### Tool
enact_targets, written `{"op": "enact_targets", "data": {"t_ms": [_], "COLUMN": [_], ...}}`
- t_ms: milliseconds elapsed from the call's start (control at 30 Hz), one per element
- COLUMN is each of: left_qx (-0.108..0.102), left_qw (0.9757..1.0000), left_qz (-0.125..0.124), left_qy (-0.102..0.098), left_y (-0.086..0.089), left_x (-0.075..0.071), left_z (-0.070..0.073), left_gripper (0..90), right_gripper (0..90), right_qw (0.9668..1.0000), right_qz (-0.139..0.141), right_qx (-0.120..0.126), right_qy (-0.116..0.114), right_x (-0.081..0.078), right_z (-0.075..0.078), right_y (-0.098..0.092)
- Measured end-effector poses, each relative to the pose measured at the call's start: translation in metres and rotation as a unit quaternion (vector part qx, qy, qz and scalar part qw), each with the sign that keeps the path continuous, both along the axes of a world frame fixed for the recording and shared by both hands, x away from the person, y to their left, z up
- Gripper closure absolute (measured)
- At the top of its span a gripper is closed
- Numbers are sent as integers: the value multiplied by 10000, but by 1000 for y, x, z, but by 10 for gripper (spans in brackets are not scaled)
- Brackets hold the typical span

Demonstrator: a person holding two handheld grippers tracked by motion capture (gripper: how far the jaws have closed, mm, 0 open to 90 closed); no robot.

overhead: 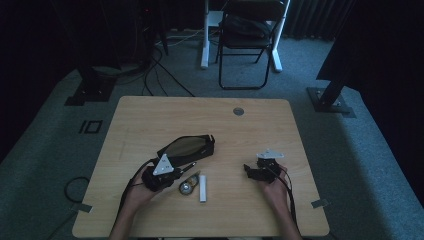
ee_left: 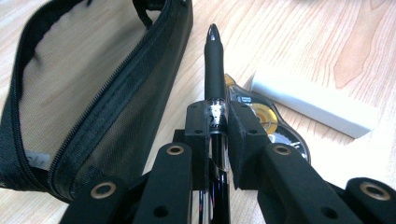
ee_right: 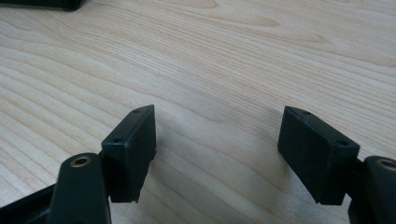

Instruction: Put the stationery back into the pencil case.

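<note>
Pen (ee_left: 214,60) is clamped between the jaws of my left gripper (ee_left: 217,114), tip pointing past the open mesh pouch (ee_left: 93,107), just beside its zipper edge. Right gripper (ee_right: 217,154) rests with jaws spread, holding nothing. Risk: the pen's narrow barrel could pivot or slip and snag the zipper. Correction tape (ee_left: 266,119) and a white eraser (ee_left: 317,105) lie near on the wooden table (overhead: 150,115); the room is dim, with a folding chair (overhead: 245,40) beyond.

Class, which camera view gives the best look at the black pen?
The left gripper view: the pen runs up the picture's middle, clamped between the left gripper jaws, cap tip clear. In the high view it is a thin dark sliver beside the pencil case. The right gripper view looks onto table wood.
</note>
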State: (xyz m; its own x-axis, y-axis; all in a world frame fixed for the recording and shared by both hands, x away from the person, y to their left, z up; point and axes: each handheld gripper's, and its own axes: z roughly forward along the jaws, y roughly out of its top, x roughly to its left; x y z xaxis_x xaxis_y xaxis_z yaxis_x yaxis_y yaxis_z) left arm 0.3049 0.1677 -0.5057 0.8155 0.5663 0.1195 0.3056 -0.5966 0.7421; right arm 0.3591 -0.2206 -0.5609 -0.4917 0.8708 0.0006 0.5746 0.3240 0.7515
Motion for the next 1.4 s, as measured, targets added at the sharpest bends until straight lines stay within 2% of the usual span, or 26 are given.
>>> {"op": "enact_targets", "data": {"t_ms": [1400], "left_qx": [-162], "left_qw": [9993], "left_qz": [-109], "left_qy": [-333], "left_y": [5], "left_x": [0], "left_z": [36], "left_gripper": [794], "right_gripper": [275], "right_qw": [10000], "right_qz": [-8], "right_qx": [-3], "right_qy": [8], "right_x": [0], "right_z": [0], "right_y": [1]}}
